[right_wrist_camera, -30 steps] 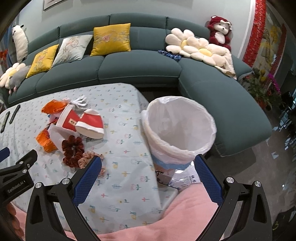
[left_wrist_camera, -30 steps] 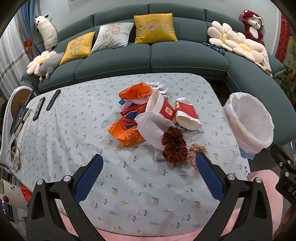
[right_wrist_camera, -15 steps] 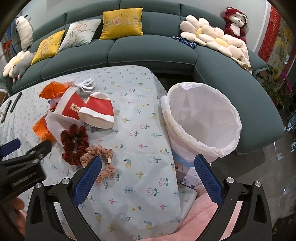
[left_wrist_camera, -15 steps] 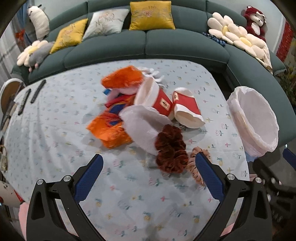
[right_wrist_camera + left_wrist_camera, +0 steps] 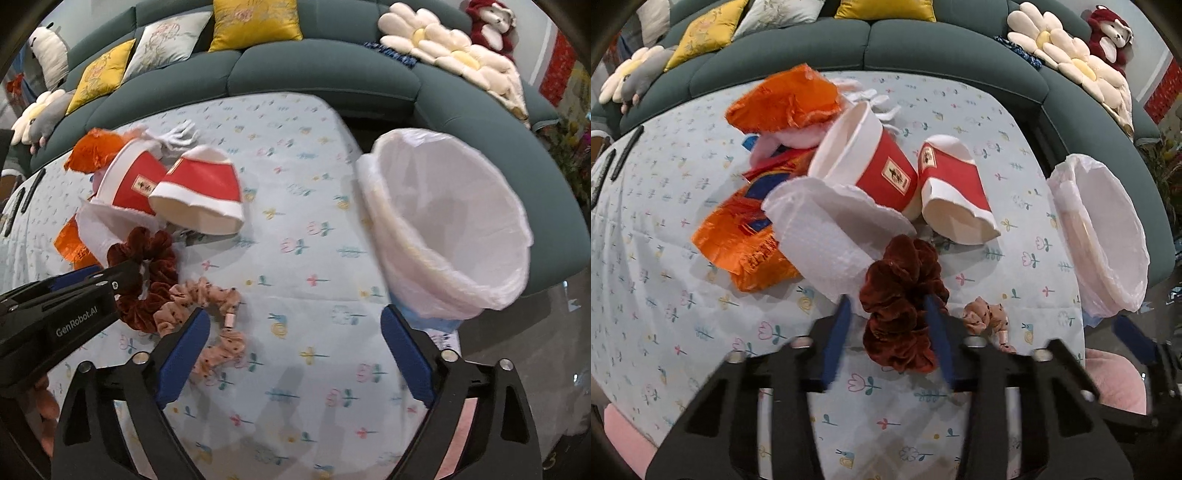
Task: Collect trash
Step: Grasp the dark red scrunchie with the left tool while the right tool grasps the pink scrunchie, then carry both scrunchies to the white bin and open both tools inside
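A pile of trash lies on the flowered tablecloth: two red paper cups (image 5: 955, 195) on their sides, orange wrappers (image 5: 746, 243), a white tissue (image 5: 827, 232). A dark red scrunchie (image 5: 897, 306) and a pink scrunchie (image 5: 986, 319) lie in front of it. My left gripper (image 5: 888, 332) has its blue fingers closed in against both sides of the dark red scrunchie. My right gripper (image 5: 291, 354) is open and empty above the cloth, beside the pink scrunchie (image 5: 207, 306). A white-lined bin (image 5: 450, 221) stands at the table's right edge.
A teal sofa (image 5: 314, 70) with cushions and plush toys curves behind the table. Two remote controls (image 5: 624, 155) lie at the table's far left. A pink cushion (image 5: 1115, 380) shows at the near right edge.
My left gripper moved forward and down to the dark red scrunchie and its fingers closed on it. My right gripper moved closer to the table and stayed open.
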Demonstrator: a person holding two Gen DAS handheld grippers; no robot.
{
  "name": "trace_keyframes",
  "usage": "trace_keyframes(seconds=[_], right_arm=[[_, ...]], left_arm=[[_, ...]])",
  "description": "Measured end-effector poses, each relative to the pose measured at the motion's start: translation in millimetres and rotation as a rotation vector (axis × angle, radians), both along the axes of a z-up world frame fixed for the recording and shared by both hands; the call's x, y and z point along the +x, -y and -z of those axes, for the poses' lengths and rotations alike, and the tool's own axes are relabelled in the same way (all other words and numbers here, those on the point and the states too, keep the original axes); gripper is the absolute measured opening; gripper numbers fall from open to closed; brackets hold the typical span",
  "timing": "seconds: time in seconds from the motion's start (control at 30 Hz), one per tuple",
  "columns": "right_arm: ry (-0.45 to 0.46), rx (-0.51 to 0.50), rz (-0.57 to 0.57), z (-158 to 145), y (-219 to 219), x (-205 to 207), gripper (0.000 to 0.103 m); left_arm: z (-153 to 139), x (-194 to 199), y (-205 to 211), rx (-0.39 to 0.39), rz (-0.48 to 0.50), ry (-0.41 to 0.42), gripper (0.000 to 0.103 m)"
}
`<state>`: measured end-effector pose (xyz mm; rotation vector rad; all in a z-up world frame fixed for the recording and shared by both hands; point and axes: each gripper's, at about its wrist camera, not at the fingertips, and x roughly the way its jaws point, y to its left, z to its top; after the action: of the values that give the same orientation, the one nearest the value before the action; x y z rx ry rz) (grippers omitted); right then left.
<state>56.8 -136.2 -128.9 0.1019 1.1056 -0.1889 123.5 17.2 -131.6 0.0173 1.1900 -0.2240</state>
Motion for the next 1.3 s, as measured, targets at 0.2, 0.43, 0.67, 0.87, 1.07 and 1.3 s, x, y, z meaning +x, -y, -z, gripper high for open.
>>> trace_keyframes(seconds=[0.2,0.43,0.67,0.87,1.07,1.3], right_arm=[[-0.051,0.029,-0.059,24.2,-17.5,13.0,0.066],[-0.117,0.074,-0.082,48.6,-23.7,14.4,0.029],[-0.094,0.107,-0.069,37.3,-13.9,9.0,0.008],[-0.016,0.099,-0.060,3.9,-5.8,-1.8,0.008],[0.057,0.090,-0.033,-27.8,9.2,-11.3,0.008],[0.123,0.092,0.011,-57.7,35.4,-1.9,0.008]], left_arm=[[5.4,-0.4,-4.5,-0.006,0.003,-0.012,0.013],[3.8,0.0,-9.3,-0.015,-0.001,-0.004,0.007],[-10.4,-3.9,-4.8,-0.022,0.008,0.026,0.005],[-33.6,-10.5,6.7,-0.036,0.037,0.078,0.004],[-58.9,-16.1,10.7,-0.067,0.046,0.131,0.004],[-84.8,-17.2,22.6,-0.092,0.070,0.171,0.003]])
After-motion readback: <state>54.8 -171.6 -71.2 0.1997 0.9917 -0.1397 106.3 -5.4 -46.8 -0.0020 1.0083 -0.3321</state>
